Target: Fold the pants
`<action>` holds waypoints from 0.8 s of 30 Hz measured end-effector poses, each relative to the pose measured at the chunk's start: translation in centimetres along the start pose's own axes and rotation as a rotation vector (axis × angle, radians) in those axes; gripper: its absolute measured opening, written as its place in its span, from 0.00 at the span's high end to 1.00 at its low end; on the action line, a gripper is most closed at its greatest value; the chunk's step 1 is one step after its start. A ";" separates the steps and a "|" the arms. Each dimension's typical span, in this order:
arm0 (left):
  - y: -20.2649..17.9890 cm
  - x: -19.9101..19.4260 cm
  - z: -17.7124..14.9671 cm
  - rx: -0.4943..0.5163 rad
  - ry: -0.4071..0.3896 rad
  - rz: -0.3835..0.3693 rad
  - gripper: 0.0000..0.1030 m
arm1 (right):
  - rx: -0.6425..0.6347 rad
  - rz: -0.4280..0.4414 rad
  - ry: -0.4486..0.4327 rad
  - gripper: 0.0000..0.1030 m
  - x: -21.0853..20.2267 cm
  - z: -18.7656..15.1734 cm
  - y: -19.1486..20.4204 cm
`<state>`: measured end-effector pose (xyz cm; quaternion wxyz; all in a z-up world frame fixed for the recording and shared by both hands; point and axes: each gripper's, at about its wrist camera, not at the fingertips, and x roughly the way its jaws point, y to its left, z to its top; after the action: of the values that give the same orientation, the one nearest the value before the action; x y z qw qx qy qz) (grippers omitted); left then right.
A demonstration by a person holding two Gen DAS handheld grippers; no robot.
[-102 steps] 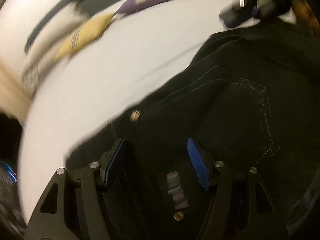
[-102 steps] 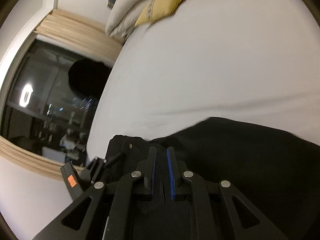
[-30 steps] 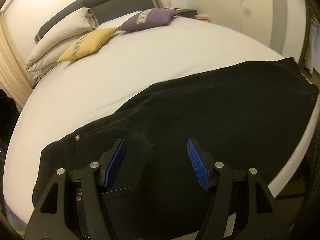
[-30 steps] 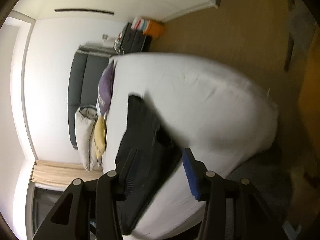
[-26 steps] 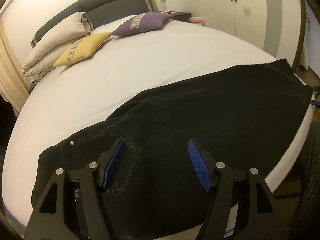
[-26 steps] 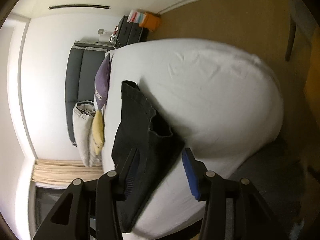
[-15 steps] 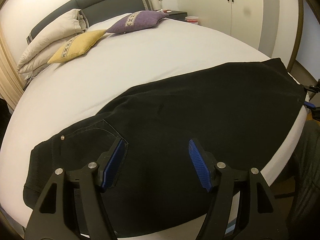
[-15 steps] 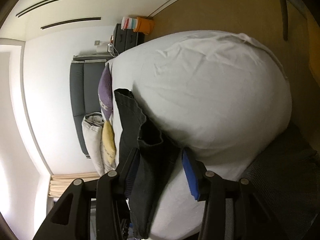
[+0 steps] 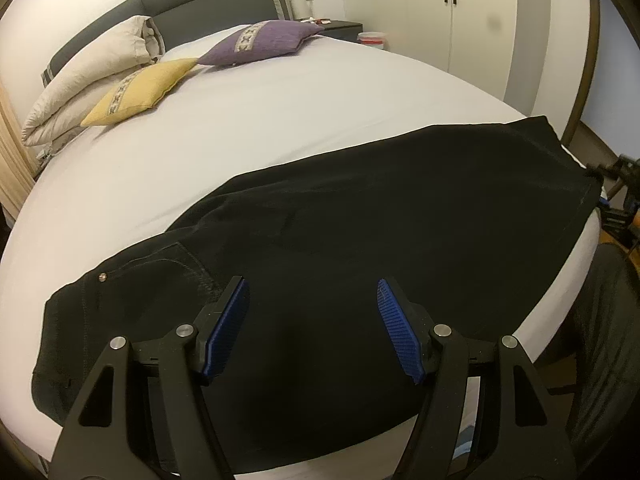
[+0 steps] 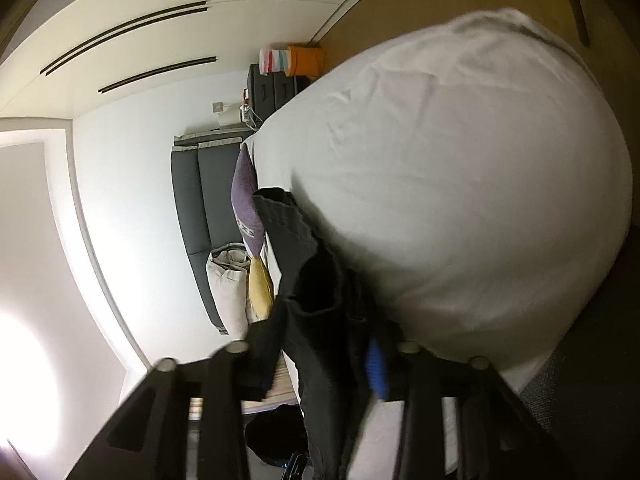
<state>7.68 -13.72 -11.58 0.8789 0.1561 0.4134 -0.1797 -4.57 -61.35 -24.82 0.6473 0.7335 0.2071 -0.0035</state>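
Observation:
Black pants (image 9: 360, 220) lie spread across the near edge of the white bed (image 9: 280, 92), waistband and back pocket to the left, leg hems to the right. My left gripper (image 9: 314, 300) hovers open above the seat area with nothing between its blue pads. At the hem end, my right gripper (image 9: 608, 188) shows at the far right edge. In the right wrist view, which is blurred and rolled sideways, the right gripper (image 10: 320, 344) has the bunched leg hems of the pants (image 10: 316, 292) between its jaws, which are closing on them.
A yellow cushion (image 9: 140, 90), a purple cushion (image 9: 260, 42) and stacked white pillows (image 9: 88, 76) sit by the grey headboard. White wardrobe doors (image 9: 440, 8) stand behind. A dark nightstand (image 10: 276, 84) and an orange bin (image 10: 306, 60) are on the floor beside the bed.
The right gripper has dropped to the leg hems and rolled, and its jaws have narrowed around the fabric. The left gripper has drifted slightly, still open above the pants.

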 end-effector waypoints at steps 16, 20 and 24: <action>-3.7 5.8 3.7 -0.160 0.106 -0.183 0.36 | -0.135 -0.145 -0.070 0.89 0.7 -1.1 2.7; -3.4 7.1 3.6 -0.215 0.131 -0.219 0.36 | -0.213 -0.215 -0.096 0.89 1.3 -1.8 4.6; -2.1 7.5 3.5 -0.278 0.127 -0.263 0.36 | -0.396 -0.295 -0.100 0.89 3.0 -4.0 8.8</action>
<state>13.54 -18.49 -15.55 0.8331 -0.0110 0.5056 -0.2240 -0.13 -57.33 -16.64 0.7803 0.5533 0.2760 -0.0936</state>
